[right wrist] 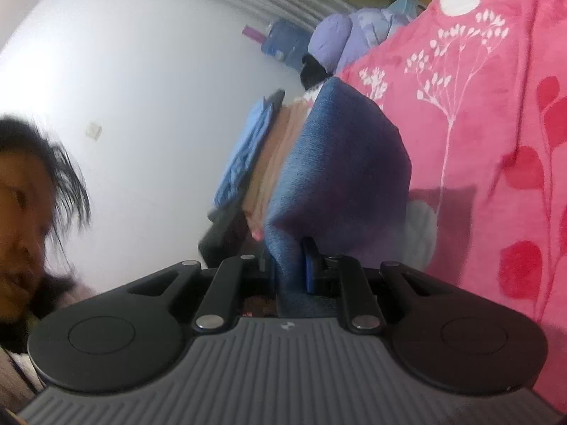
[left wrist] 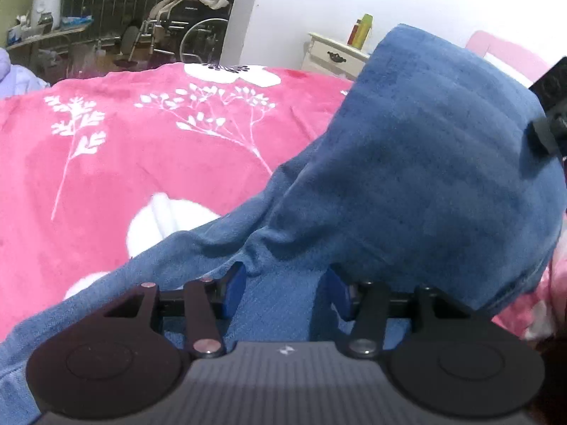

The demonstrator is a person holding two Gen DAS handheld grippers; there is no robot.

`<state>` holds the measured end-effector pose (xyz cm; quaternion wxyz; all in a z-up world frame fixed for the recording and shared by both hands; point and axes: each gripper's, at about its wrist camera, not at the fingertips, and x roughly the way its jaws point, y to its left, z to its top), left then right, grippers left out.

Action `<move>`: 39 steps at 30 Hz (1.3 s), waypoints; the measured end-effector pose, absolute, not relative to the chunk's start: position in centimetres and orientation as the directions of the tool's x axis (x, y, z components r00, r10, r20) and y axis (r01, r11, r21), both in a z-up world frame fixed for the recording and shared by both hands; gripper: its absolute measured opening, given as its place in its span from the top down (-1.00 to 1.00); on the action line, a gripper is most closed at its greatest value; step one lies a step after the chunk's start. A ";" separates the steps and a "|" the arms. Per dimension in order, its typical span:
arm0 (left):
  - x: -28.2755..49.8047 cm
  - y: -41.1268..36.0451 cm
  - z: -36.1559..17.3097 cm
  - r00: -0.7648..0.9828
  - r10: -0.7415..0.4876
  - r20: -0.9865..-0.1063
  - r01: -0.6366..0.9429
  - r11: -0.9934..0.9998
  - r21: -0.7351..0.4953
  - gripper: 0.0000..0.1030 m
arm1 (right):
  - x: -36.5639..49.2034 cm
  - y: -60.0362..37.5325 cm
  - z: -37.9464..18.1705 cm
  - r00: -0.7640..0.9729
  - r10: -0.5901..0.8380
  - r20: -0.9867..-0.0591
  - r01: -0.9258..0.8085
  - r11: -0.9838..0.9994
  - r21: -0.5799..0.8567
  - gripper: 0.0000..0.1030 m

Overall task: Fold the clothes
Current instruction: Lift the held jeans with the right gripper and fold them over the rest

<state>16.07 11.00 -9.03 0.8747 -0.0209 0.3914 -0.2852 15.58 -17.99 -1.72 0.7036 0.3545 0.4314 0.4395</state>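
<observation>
Two tongs on one blue fleece garment (left wrist: 418, 163), held up above the pink floral blanket (left wrist: 117, 148) under both. Left gripper (left wrist: 283, 292): jaws part-spread with cloth bunched between and draped over them; true pinch, cannot tell. Right gripper (right wrist: 292, 269): clamped on a gathered edge, cloth hanging ahead. Thick, soft, floppy, light; sags between holds, not slippery. Best grip: hems or corners, spread wide. Folded stack (right wrist: 255, 163) sits beyond right tongs.

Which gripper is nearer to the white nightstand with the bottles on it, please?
Probably the left. The left gripper faces the nightstand across the pink blanket, the blue garment between its fingers. The right gripper, clamping that garment, never shows the nightstand.
</observation>
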 end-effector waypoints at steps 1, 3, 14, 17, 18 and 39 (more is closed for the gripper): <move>16.0 11.1 -8.9 0.532 -0.514 -0.673 0.482 0.837 -0.257 -0.01 | 15.6 -17.8 -1.7 0.236 0.926 -0.296 -0.316 0.361 0.877 0.75; 15.1 11.5 -8.0 0.537 -0.511 -0.671 0.473 0.841 -0.263 -0.01 | 15.7 -17.5 -1.5 0.232 0.927 -0.295 -0.323 0.359 0.876 0.75; 8.0 11.6 -7.2 0.522 -0.484 -0.703 0.527 0.830 -0.180 -0.04 | 17.4 -13.0 0.1 0.167 0.954 -0.248 -0.367 0.294 0.883 0.74; 6.1 13.1 -6.5 0.545 -0.455 -0.704 0.497 0.852 -0.166 -0.04 | 18.0 -11.1 0.3 0.142 0.963 -0.230 -0.368 0.267 0.891 0.74; 5.4 13.6 -6.3 0.553 -0.445 -0.705 0.486 0.859 -0.161 -0.04 | 18.2 -10.5 0.4 0.133 0.965 -0.225 -0.369 0.259 0.893 0.74; -3.6 21.7 -2.5 0.644 -0.354 -0.678 0.305 0.932 -0.197 -0.04 | 21.1 6.0 -2.0 -0.168 0.938 -0.304 -0.374 0.225 0.900 0.74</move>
